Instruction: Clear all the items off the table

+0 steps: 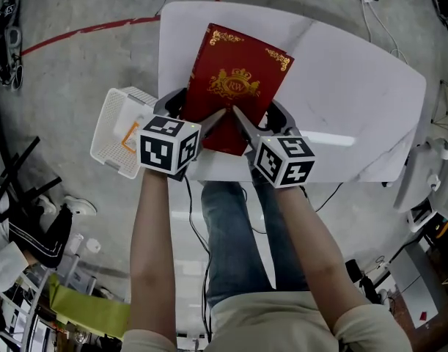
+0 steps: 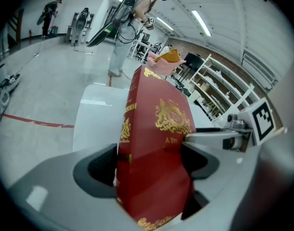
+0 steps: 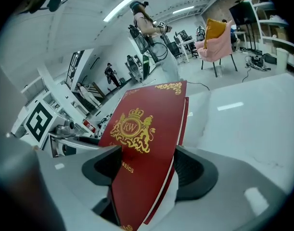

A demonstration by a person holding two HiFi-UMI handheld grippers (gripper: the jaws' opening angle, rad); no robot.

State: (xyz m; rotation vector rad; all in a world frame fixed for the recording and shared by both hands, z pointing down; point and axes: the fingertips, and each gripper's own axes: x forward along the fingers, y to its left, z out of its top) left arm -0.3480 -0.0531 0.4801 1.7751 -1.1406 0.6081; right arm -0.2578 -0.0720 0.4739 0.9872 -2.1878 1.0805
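Red hardback book sat at the table's near edge, left of the middle and skewed. Its near end was at that edge, between my two tools.

Left gripper: jaws closed on the book's near left corner at the spine, with pads on the front and back boards. Right gripper: jaws stood wide and clamped the near right corner. One pad was on the gold-crested cover and the other against the back board. This hold looked lighter than the left one.

Step in hand, as I judged it, was lifting the book clear. To do it well:
- Firm up the right hold before raising, so the fore-edge could not fan open.
- Raise both hands together and keep the book level, so neither corner twisted out.
- Carry it toward the white plastic basket, which stood off the table beside the near left corner.
- The book looked long against the basket, so it probably had to go in on end.

Count:
- One book, and nothing else on the table.
- One basket, with something orange inside that I could not identify.
- One table.
- Two grippers.
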